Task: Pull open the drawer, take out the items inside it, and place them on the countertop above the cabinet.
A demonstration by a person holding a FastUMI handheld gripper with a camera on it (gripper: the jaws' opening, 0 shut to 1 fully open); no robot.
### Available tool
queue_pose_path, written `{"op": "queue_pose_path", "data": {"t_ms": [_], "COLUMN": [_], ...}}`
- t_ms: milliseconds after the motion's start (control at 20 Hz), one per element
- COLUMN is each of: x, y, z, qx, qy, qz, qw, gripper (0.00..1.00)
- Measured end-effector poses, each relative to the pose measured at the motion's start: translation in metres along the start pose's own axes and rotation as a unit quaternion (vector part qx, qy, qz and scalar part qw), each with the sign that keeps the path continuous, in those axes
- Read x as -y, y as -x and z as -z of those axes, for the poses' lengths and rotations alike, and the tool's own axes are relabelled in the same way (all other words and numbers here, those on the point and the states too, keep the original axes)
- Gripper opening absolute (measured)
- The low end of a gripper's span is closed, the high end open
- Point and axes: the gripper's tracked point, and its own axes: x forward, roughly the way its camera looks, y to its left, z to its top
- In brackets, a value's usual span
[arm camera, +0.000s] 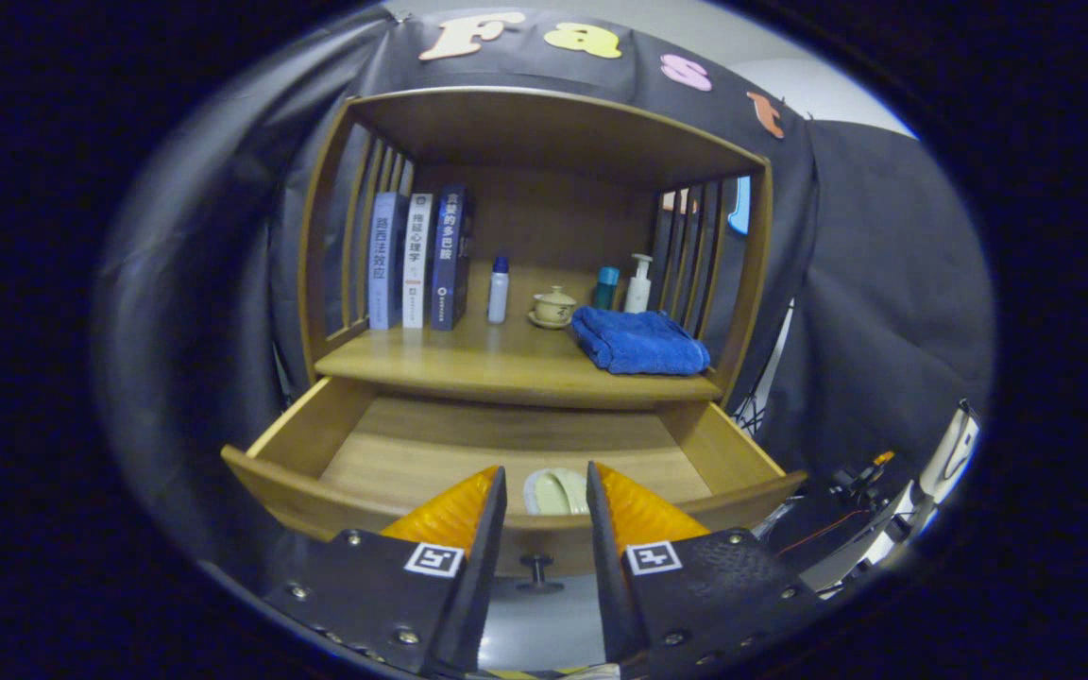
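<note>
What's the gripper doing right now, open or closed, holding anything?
Gripper: open, holding nothing; its fingers hang above the front of the pulled-out drawer, with a pale item in the drawer seen between them.

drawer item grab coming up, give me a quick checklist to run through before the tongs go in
1. Drawer pulled open: ok, its inside shows below the countertop.
2. Item located: ok, a pale dish-like item lies near the drawer's front wall, seen between the tongs.
3. Tongs open and empty: ok, there is a gap between the fingers and nothing is held.
4. Tongs lined up with the item: ok, it sits in the gap just ahead of them.
5. Landing spot on the countertop: ok, bare wood in front of the books, left of the blue towel.
6. Other items in the drawer: cannot tell, the fingers hide part of its floor.
</note>
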Motion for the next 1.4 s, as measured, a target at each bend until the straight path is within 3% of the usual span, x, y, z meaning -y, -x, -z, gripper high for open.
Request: {"op": "queue_pose_path", "data": {"t_ms": [300, 700, 900, 950, 1000, 1100, 1150, 1400], "x": [0.023, 0.012, 0.014, 0.014, 0.011, 0.006, 0.005, 0.016], "y": [-0.064, -0.118, -0.133, -0.128, -0.126, -0.128, -0.129, -0.124], "z": [0.009, 0.081, 0.109, 0.114, 0.112, 0.102, 0.106, 0.095], "qx": [-0.128, -0.285, -0.317, -0.328, -0.326, -0.316, -0.309, -0.279], "qy": [-0.028, -0.041, 0.004, 0.016, 0.019, 0.009, 0.007, 0.008], "qz": [0.032, 0.005, 0.010, 0.004, -0.006, -0.008, -0.009, 0.032], "qw": [0.991, 0.958, 0.948, 0.944, 0.945, 0.949, 0.951, 0.960], "gripper": [0.49, 0.49, 0.49, 0.39, 0.29, 0.31, 0.20, 0.15]}}
